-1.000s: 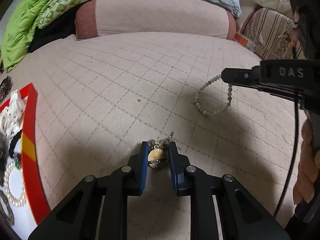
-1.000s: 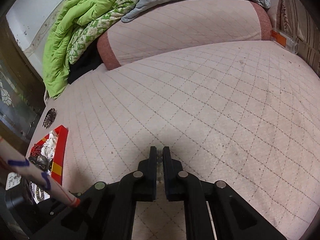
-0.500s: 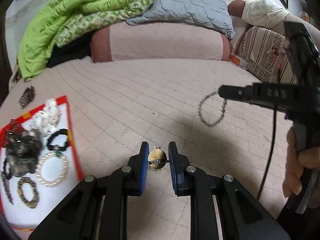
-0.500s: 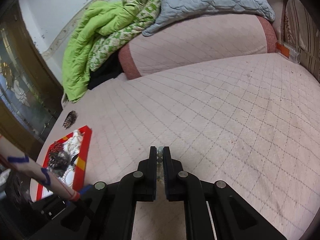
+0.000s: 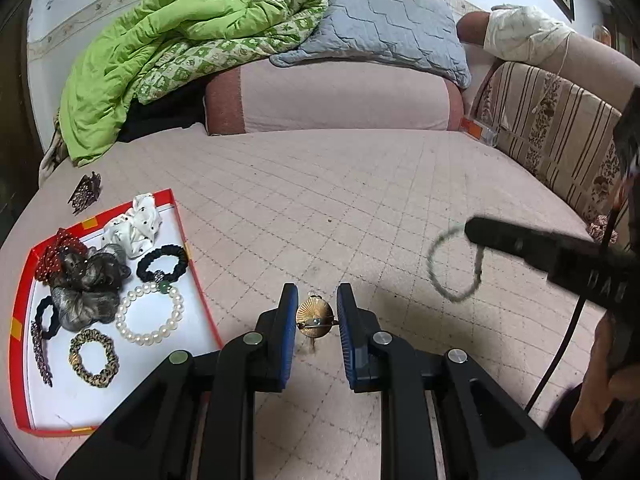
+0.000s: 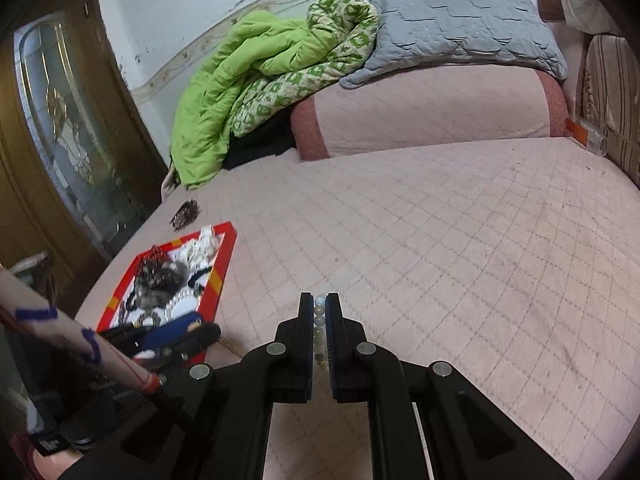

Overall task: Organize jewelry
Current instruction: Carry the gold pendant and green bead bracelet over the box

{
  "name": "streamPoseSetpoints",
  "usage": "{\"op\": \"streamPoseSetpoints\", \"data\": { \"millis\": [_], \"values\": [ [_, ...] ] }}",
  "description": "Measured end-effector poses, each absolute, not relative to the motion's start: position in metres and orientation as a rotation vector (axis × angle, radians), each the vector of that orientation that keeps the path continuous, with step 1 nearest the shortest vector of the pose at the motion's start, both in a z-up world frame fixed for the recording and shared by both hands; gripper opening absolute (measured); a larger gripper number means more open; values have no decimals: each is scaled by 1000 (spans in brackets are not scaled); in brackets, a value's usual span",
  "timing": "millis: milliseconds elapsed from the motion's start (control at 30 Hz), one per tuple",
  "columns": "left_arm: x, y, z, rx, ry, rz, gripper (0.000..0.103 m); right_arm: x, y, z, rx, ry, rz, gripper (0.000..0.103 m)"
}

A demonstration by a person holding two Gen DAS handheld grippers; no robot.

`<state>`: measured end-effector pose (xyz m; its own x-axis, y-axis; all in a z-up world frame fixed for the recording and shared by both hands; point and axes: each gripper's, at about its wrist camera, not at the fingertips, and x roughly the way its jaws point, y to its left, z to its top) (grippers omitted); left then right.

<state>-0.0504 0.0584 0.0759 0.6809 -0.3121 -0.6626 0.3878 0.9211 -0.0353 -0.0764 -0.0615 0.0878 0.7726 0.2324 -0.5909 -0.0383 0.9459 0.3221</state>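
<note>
My left gripper (image 5: 316,308) is shut on a round gold brooch (image 5: 314,316), held above the pink quilted bed. My right gripper (image 6: 319,312) is shut on a pale bead bracelet (image 6: 319,316), which hangs blurred from its tip in the left wrist view (image 5: 454,268). A red-rimmed white tray (image 5: 196,280) lies at the left with a pearl bracelet (image 5: 150,314), a black hair tie (image 5: 162,263), scrunchies and other pieces. The tray also shows in the right wrist view (image 6: 222,264).
A dark hair claw (image 5: 84,194) lies on the bed beyond the tray. A green quilt (image 5: 160,48), a grey pillow (image 5: 384,24) and a pink bolster (image 5: 340,100) are at the back. A striped cushion (image 5: 560,136) is on the right.
Both grippers have lifted away from the bed with their pieces. The left view now takes in the whole tray; the bracelet swings from the right gripper.
</note>
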Motion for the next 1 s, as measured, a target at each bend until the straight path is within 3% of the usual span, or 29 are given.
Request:
{"op": "streamPoseSetpoints", "data": {
  "millis": [400,1000],
  "values": [
    [-66,102,94,36,679,-362,19,-94,-23,86,294,720,178,6],
    [-67,271,87,-203,709,-134,19,-59,113,117,198,750,425,6]
  ]
}}
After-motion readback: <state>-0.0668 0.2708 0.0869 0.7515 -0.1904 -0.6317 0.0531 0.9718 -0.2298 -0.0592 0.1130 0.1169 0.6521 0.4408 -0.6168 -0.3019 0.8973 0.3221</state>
